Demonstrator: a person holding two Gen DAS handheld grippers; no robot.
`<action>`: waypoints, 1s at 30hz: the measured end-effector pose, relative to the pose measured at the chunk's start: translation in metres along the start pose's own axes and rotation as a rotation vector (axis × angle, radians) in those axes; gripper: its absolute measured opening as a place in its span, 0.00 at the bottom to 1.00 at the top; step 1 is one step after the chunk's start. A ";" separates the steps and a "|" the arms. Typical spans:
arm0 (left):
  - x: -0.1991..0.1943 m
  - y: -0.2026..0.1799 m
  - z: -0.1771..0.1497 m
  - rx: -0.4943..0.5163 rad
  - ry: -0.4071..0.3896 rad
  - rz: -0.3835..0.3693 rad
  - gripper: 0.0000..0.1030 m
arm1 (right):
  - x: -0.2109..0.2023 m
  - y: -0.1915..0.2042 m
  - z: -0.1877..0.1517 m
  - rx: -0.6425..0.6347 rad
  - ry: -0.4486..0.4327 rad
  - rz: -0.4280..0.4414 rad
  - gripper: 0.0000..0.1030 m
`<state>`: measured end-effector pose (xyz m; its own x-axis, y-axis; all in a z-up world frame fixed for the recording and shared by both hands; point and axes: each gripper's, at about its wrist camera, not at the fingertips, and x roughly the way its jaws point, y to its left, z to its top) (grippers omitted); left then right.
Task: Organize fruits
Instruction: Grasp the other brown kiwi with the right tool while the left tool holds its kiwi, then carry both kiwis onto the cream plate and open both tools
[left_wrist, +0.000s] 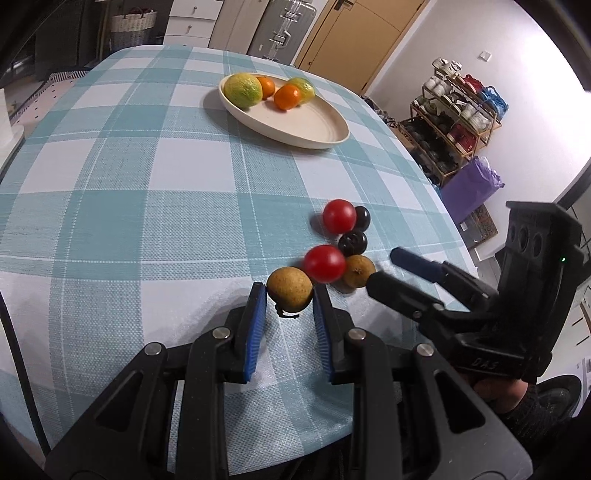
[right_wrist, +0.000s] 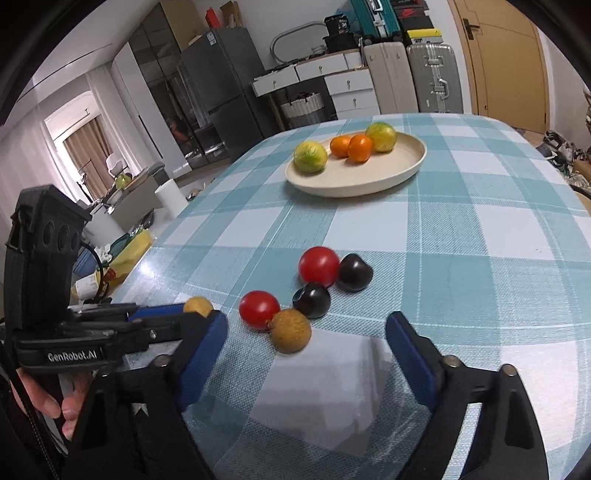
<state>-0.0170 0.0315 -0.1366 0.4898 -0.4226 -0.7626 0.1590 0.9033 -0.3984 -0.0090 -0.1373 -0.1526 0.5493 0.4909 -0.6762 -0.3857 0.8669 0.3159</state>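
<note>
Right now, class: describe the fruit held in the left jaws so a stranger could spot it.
On the checked tablecloth, near the edge, sits a cluster of small fruit. The held brown fruit is at its end, clamped between blue pads; the other brown fruit lies free beside a red one.

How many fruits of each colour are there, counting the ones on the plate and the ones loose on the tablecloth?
Yellow-green: 2, on the plate
Orange: 2, on the plate
Red: 2, loose
Dark purple: 2, loose
Brown: 2, loose;, in the left tongs
Total: 10
</note>
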 end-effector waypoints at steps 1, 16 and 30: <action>0.000 0.001 0.000 -0.002 -0.002 0.001 0.22 | 0.001 0.000 0.000 0.002 0.007 0.003 0.78; -0.005 0.001 0.016 -0.005 -0.028 0.006 0.22 | 0.012 0.003 -0.004 -0.005 0.054 0.063 0.26; 0.007 0.007 0.074 -0.010 -0.074 0.015 0.22 | -0.022 -0.014 0.022 0.020 -0.110 0.077 0.26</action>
<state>0.0508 0.0403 -0.1067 0.5542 -0.4020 -0.7288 0.1425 0.9085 -0.3928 0.0011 -0.1585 -0.1273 0.5971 0.5615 -0.5729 -0.4157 0.8274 0.3777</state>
